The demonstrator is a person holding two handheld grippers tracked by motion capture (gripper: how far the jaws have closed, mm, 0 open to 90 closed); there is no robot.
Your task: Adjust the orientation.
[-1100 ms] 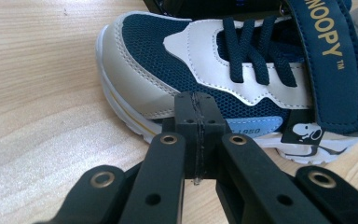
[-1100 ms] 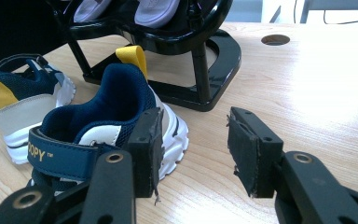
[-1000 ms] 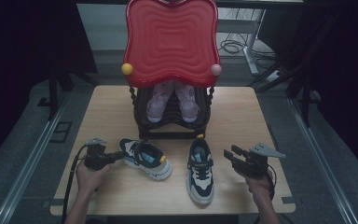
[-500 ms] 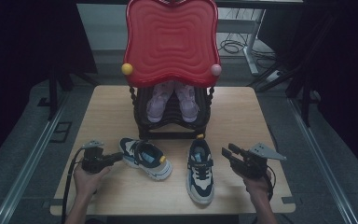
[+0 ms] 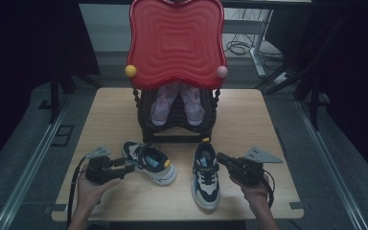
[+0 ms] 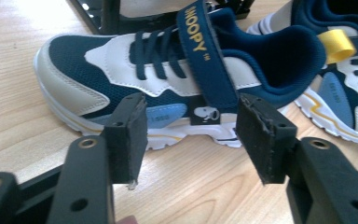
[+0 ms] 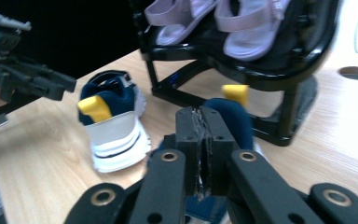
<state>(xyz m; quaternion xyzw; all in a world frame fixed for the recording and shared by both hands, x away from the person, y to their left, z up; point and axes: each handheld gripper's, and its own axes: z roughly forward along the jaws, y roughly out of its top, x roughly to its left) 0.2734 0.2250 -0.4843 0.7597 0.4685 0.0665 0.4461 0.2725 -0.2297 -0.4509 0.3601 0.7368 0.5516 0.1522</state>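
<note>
The left sneaker (image 5: 151, 163) lies low and left of centre in the high view, on the wooden table (image 5: 110, 115), its toe turned toward the lower right; the right sneaker (image 5: 205, 175) lies just right of it, near but apart, toe toward the bottom edge. Neither shoe has shifted since the earlier frames. What has changed is the tongs: the left gripper (image 5: 124, 166), which a second ago sat closed against the heel of the left sneaker, has just been opening and now stands a little back from it, jaws spread wide with nothing between them. In the left gripper view the two black pads (image 6: 128, 135) frame the shoe's side without touching it. The right gripper (image 5: 221, 158), lower right in the high view beside the right sneaker, has just been closing; in the right gripper view its jaws meet pad to pad and grip nothing, with the shoe's navy heel collar behind them. Up close the left sneaker (image 6: 168, 79) shows navy mesh, white and cream overlays, dark laces, a navy strap lettered SNOOPY in yellow, a small Snoopy patch and a white sole with a thin yellow line. The right sneaker (image 6: 340, 79) shows a yellow heel loop at upper right there. Behind both shoes, at centre, stands a black shoe rack (image 5: 177, 127) holding pale lilac sandals (image 5: 177, 103) under a red wavy top (image 5: 176, 40).
</note>
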